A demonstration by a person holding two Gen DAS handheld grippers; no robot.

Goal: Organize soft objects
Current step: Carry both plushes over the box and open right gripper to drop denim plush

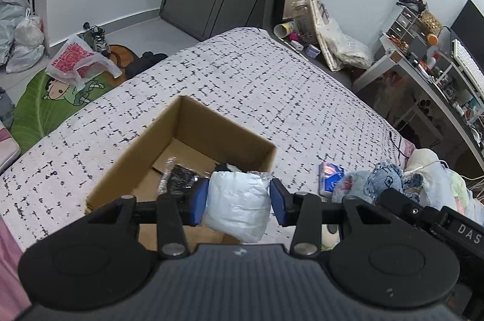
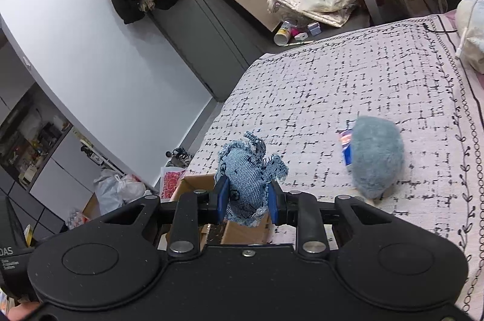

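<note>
An open cardboard box [image 1: 193, 121] stands on the patterned bed cover. My left gripper [image 1: 239, 200] is shut on a white plastic-wrapped soft bundle [image 1: 239, 203] and holds it above the box's near right corner. A dark item in clear wrap [image 1: 178, 179] lies inside the box. My right gripper [image 2: 247, 200] is shut on a denim soft toy [image 2: 248, 173], lifted above the bed, with the box edge [image 2: 193, 182] just below. The toy also shows in the left wrist view [image 1: 384, 179]. A grey-blue plush [image 2: 375, 154] lies on the bed to the right.
A small blue packet [image 1: 329, 176] lies on the bed beside the plush, also visible in the right wrist view [image 2: 346, 145]. Pillows and cloths [image 1: 438, 176] pile at the right. The bed's edge drops to a cluttered floor with bags [image 1: 75, 61] and a desk [image 1: 429, 73].
</note>
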